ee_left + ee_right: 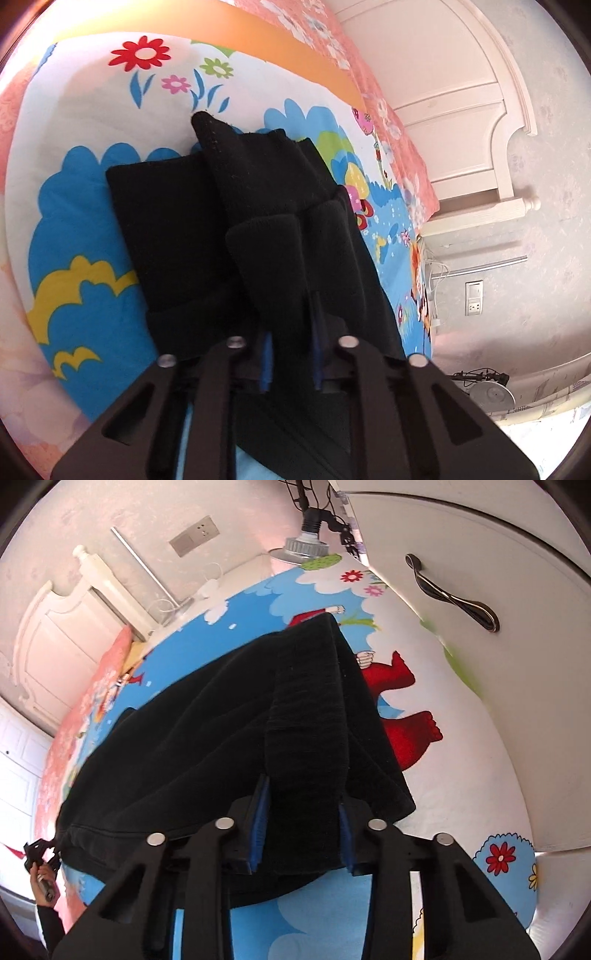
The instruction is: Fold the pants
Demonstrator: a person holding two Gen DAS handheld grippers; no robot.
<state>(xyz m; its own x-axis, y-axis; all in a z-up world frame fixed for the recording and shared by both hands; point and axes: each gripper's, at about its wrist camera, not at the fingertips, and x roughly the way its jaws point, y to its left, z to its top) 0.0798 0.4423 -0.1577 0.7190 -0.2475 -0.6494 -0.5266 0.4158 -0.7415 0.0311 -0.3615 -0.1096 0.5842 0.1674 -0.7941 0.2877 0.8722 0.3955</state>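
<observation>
Left wrist view: black pants (177, 221) bunched on bedsheet (74, 206).

A cartoon-printed bedsheet (66, 229) in blue, white and yellow, with red, pink and green flowers, is spread over the bed, and a red figure (406, 716) is printed on it in the right wrist view. A pink floral blanket (399, 147) is laid along the sheet's edge. A white headboard (461, 110) is set against a pale wall, where a socket plate (474, 298) is mounted. A white cabinet door with a dark handle (450, 594) is seen beside the bed, and a lamp (304, 544) near it.
</observation>
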